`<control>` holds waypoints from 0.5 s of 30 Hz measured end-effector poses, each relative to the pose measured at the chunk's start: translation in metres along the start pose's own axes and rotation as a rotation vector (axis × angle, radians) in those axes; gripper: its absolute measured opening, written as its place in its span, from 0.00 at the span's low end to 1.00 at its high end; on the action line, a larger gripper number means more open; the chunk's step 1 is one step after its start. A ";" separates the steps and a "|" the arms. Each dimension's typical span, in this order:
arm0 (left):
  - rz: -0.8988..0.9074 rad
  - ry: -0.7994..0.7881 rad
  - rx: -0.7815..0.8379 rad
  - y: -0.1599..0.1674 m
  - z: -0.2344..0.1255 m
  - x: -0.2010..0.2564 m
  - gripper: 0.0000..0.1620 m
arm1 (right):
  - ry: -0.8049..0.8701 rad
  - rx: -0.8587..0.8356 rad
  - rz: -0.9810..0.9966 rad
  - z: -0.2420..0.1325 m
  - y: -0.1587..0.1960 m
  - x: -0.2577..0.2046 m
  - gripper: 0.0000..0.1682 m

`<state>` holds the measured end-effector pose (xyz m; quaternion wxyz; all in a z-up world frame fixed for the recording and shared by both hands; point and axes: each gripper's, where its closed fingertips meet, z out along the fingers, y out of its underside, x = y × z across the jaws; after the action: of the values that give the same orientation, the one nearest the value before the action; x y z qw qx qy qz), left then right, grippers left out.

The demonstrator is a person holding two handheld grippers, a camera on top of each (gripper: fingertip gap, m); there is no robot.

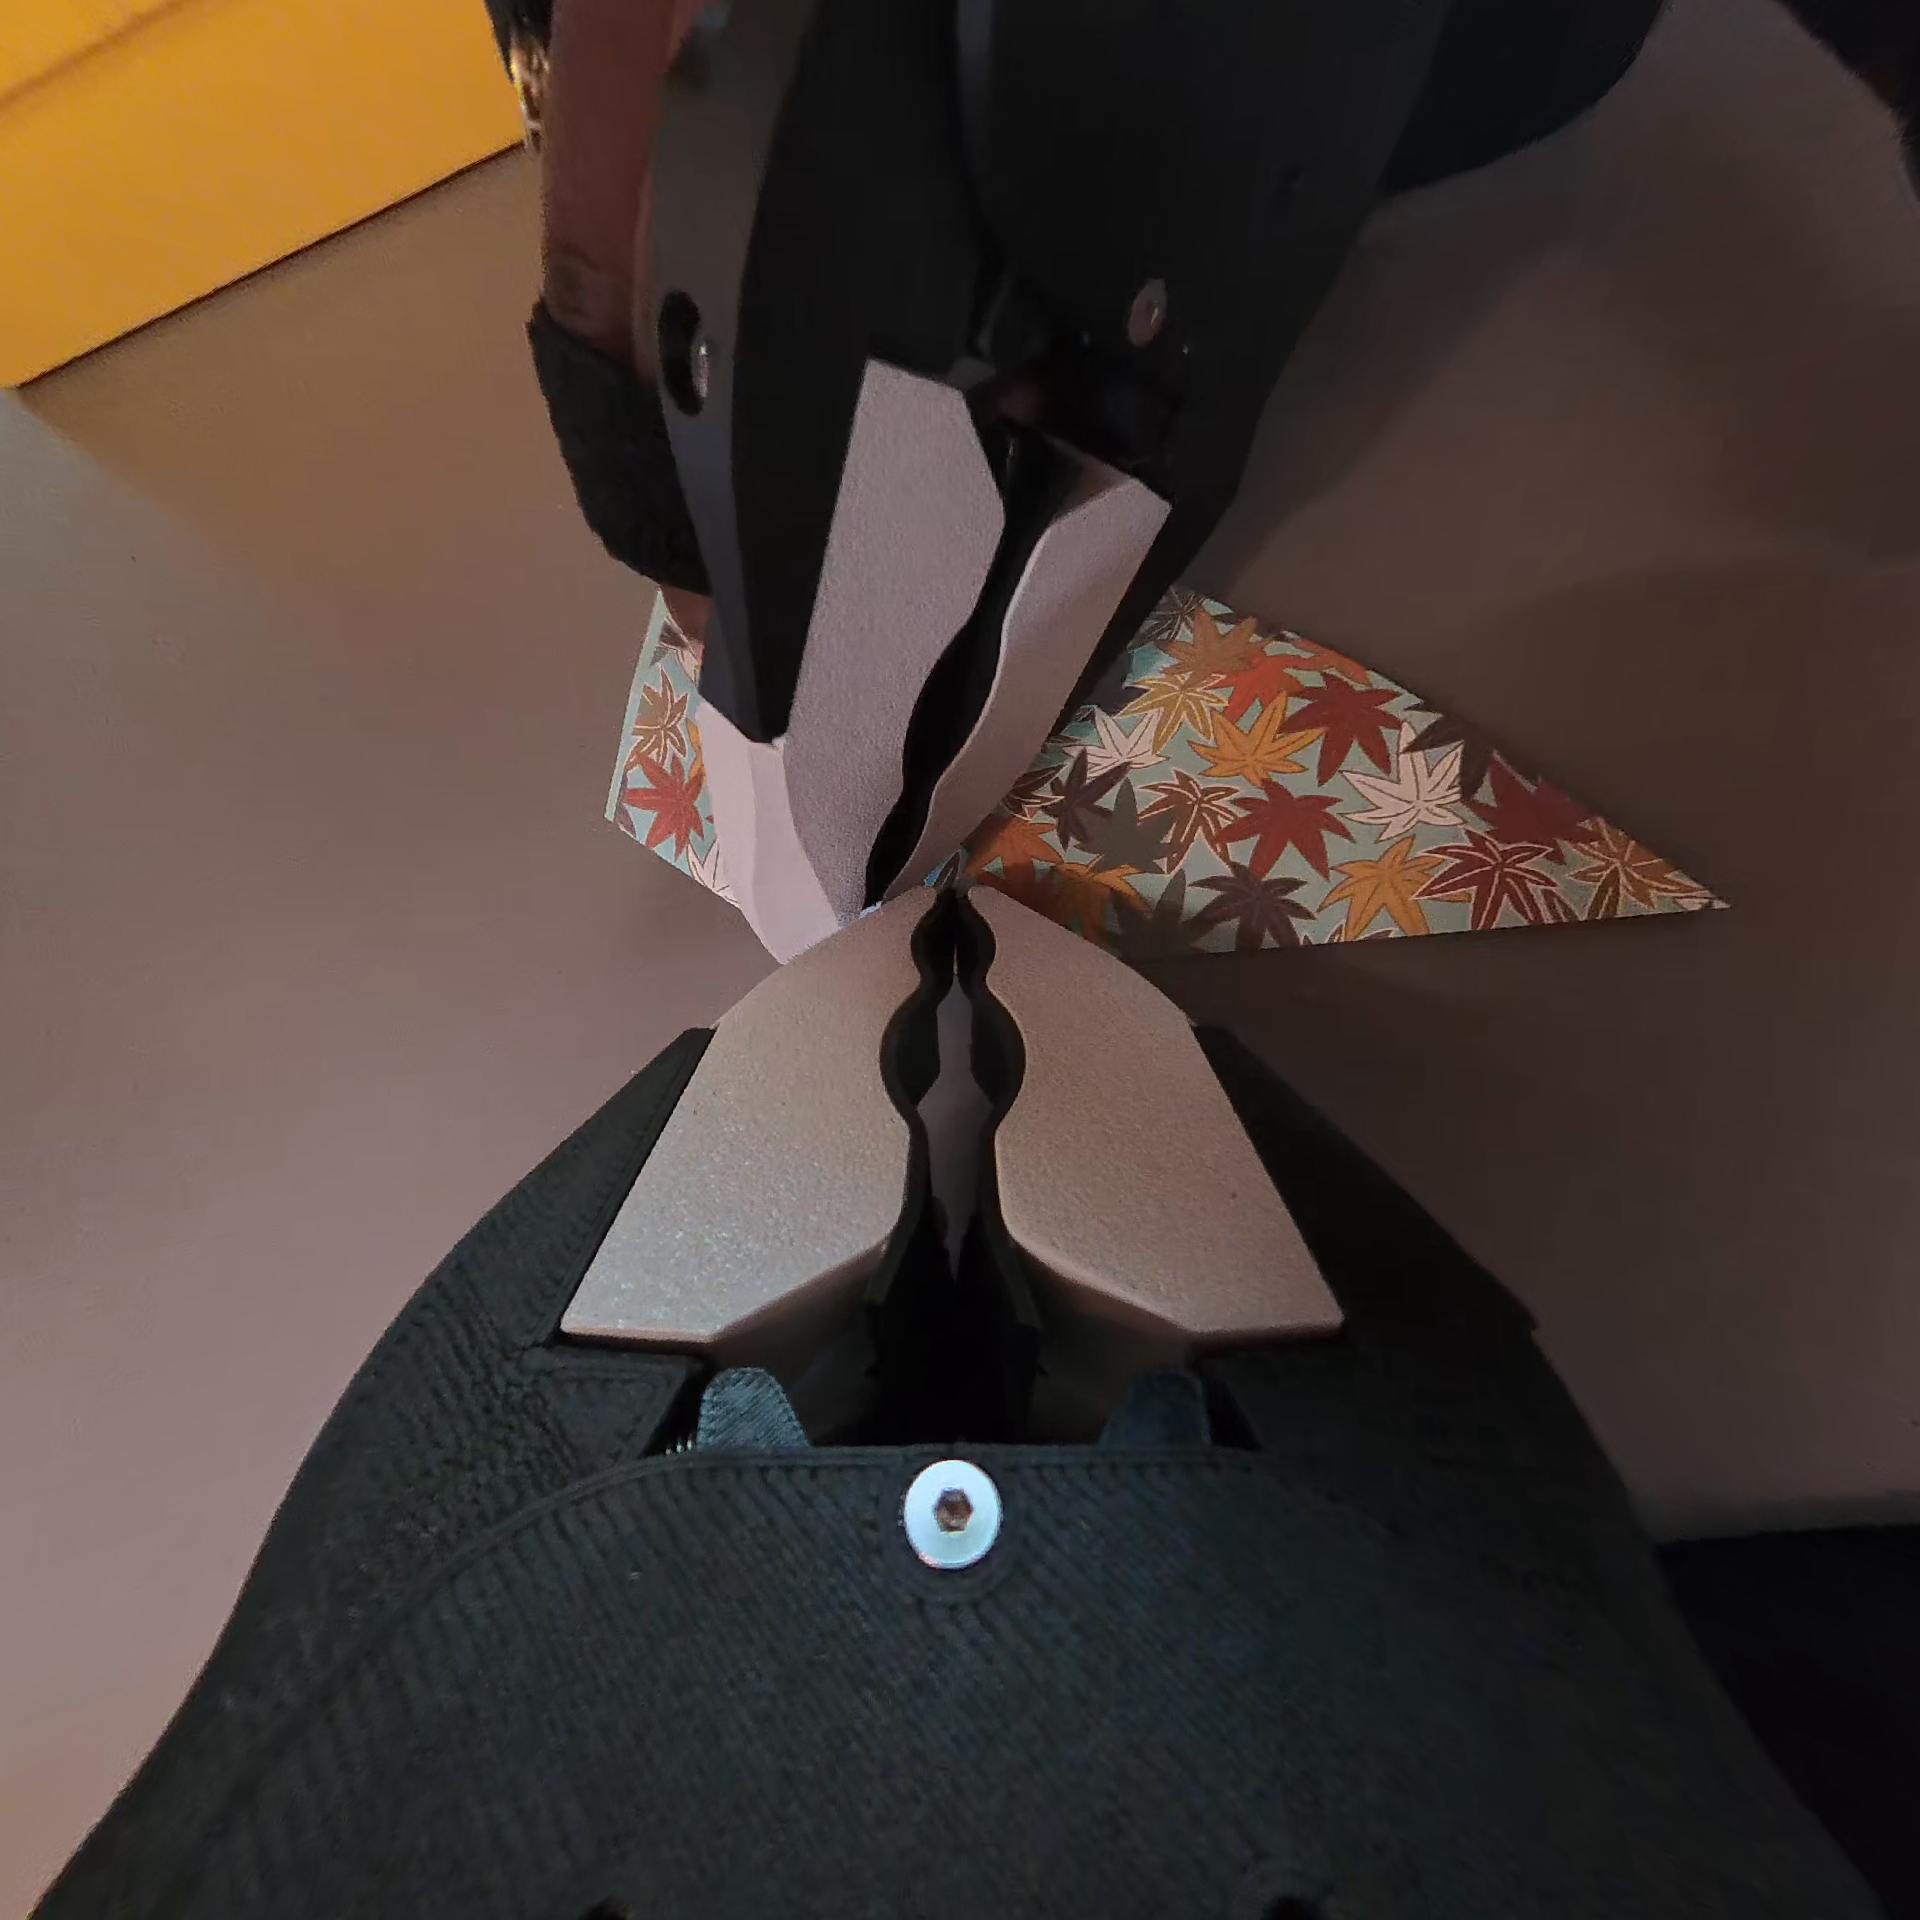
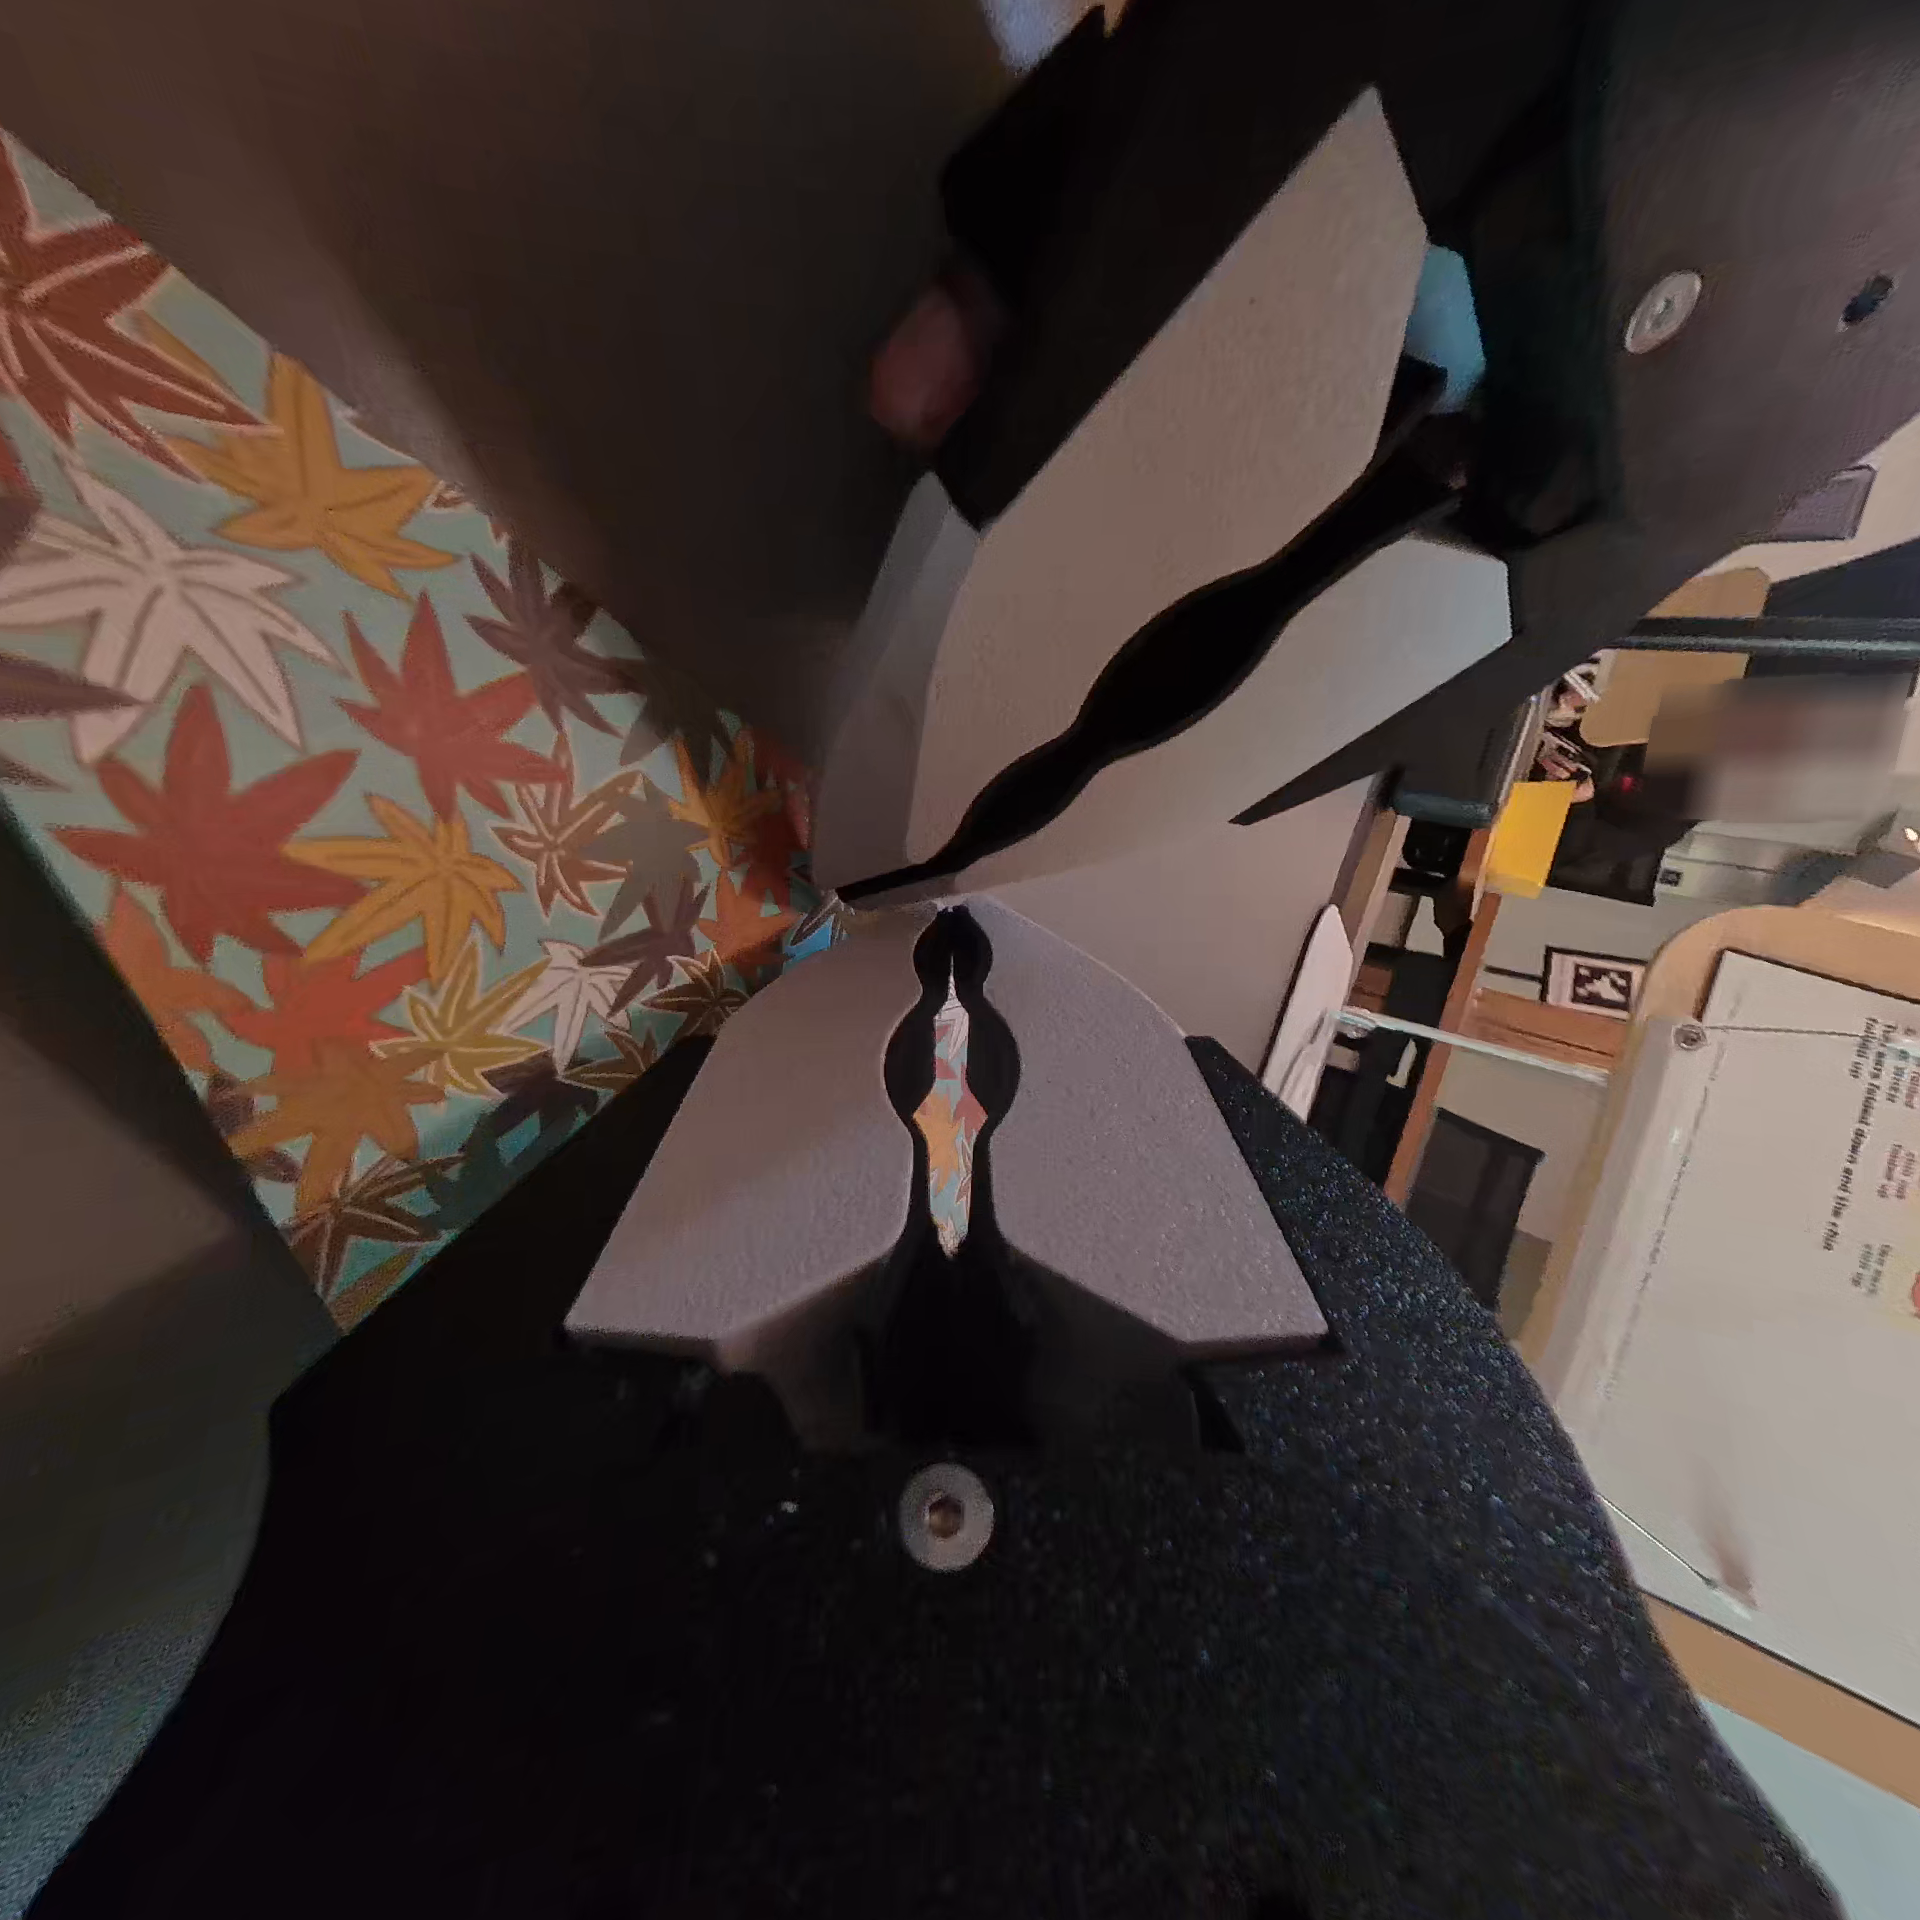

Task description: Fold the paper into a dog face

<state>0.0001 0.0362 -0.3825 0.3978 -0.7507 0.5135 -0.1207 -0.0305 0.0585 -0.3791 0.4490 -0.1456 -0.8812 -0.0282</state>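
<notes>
One paper, two tools, one table.
A single leaf-patterned paper (image 1: pixel 1299 790); the left tool (image 1: pixel 954 914) and right tool (image 2: pixel 954 914), two in all; one grey table (image 1: pixel 312 935); one yellow block (image 2: pixel 1527 836); one printed sheet (image 2: pixel 1787 1247).

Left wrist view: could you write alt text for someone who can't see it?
Two hand-held grippers meet tip to tip over a leaf-patterned paper on a grey table. The left hand-held gripper is shut on the paper's white underside. The right hand-held gripper comes down from above, pinching the same raised part.
</notes>
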 end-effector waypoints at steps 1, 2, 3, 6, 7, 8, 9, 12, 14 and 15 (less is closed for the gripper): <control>0.001 -0.001 0.000 0.000 0.000 0.000 0.00 | -0.014 0.025 0.016 0.000 0.000 0.000 0.00; 0.000 0.000 0.000 0.000 0.000 0.000 0.00 | -0.036 0.048 0.045 -0.001 0.001 0.001 0.00; 0.001 0.004 0.001 0.000 0.000 0.000 0.00 | -0.011 0.068 0.095 -0.004 0.002 0.009 0.00; -0.003 0.028 0.006 0.001 -0.003 0.002 0.00 | 0.055 0.128 0.231 -0.019 0.008 0.032 0.00; -0.014 0.032 0.006 0.002 -0.004 0.001 0.00 | 0.046 0.095 0.231 -0.019 0.016 0.030 0.00; -0.029 0.036 0.012 0.002 -0.005 0.001 0.00 | 0.050 0.058 0.202 -0.018 0.023 0.026 0.00; -0.044 0.041 0.031 -0.001 -0.007 0.000 0.00 | 0.058 0.038 0.157 -0.016 0.026 0.021 0.00; -0.105 0.018 0.151 -0.014 -0.018 -0.011 0.00 | 0.028 -0.033 0.028 -0.006 0.030 0.001 0.00; -0.154 -0.057 0.204 -0.018 -0.023 -0.028 0.00 | 0.079 -0.033 -0.025 -0.005 0.029 0.002 0.00; -0.158 -0.082 0.194 -0.015 -0.022 -0.035 0.00 | 0.077 -0.020 -0.003 -0.005 0.030 0.002 0.00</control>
<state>-0.0182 0.0580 -0.3493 0.4785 -0.7511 0.4220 -0.1698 -0.0196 0.0864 -0.3772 0.4810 -0.1473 -0.8631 -0.0434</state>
